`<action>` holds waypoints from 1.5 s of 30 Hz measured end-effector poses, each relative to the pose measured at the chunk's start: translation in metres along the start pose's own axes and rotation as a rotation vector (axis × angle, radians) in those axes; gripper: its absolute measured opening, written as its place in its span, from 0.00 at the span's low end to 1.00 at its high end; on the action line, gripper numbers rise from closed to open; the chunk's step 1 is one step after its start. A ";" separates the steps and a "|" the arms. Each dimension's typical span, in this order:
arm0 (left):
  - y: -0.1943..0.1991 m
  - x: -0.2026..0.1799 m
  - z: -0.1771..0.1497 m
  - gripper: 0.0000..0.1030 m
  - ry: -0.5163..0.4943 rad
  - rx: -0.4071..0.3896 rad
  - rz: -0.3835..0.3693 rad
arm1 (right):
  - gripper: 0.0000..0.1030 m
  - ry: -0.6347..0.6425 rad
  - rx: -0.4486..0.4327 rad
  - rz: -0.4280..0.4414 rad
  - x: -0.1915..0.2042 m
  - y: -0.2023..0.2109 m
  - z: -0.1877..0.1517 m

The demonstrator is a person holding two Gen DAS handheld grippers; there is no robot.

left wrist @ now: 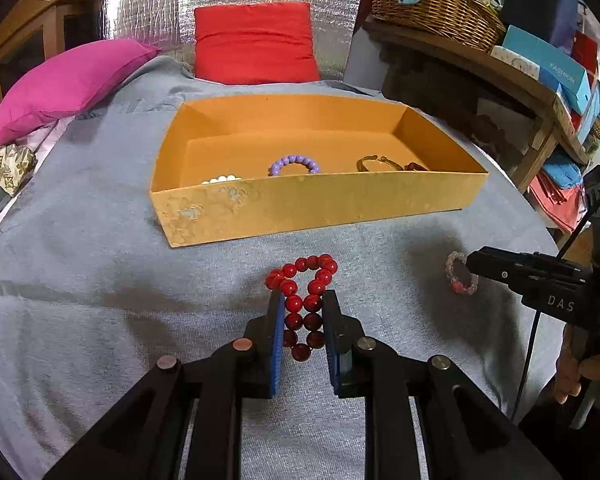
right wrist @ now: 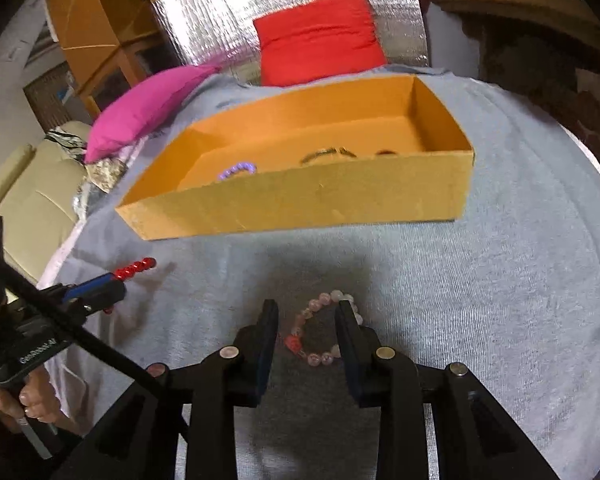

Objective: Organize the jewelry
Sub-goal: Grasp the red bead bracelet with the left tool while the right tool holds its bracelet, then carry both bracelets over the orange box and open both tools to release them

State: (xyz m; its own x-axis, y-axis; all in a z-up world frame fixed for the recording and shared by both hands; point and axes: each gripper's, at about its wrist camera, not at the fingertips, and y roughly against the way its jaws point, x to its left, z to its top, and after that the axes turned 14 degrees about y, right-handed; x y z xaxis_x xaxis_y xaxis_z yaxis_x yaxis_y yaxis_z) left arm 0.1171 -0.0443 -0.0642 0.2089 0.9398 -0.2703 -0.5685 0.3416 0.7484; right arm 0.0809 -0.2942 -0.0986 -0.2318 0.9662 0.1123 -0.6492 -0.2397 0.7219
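A red bead bracelet (left wrist: 306, 304) is squeezed into a narrow loop between the fingers of the left gripper (left wrist: 303, 300), above the grey cloth. A pale pink bead bracelet (right wrist: 322, 330) with a red charm lies flat on the cloth near its front edge. The open orange box (left wrist: 320, 196) behind holds a purple bead bracelet (left wrist: 295, 165), a white bead bracelet (left wrist: 222, 179) and a gold bangle (left wrist: 376, 162).

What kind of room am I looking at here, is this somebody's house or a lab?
Most likely a lived-in home. A grey cloth covers the work surface, with a pink cushion and a red cushion behind it, and a wicker basket sits on a cluttered wooden shelf.
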 end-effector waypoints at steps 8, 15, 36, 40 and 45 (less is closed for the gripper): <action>-0.004 -0.001 -0.001 0.19 -0.010 0.012 0.017 | 0.56 0.006 0.089 -0.065 -0.005 -0.004 -0.001; -0.005 -0.002 -0.001 0.19 -0.009 0.016 0.022 | 0.62 0.015 0.129 -0.073 0.000 -0.018 -0.004; 0.002 0.001 0.003 0.19 0.007 -0.018 0.018 | 0.15 0.032 0.059 -0.072 0.013 -0.017 0.001; -0.001 -0.001 0.003 0.19 0.004 -0.015 0.021 | 0.15 0.010 0.039 -0.054 0.011 -0.012 0.005; 0.000 -0.003 0.004 0.19 0.000 -0.025 0.026 | 0.15 -0.004 0.001 -0.046 0.007 -0.002 0.006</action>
State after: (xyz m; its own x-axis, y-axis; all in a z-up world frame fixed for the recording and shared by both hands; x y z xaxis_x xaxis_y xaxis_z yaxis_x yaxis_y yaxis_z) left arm 0.1198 -0.0475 -0.0611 0.1938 0.9485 -0.2505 -0.5939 0.3166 0.7397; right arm 0.0844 -0.2863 -0.0951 -0.1988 0.9766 0.0823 -0.6581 -0.1952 0.7272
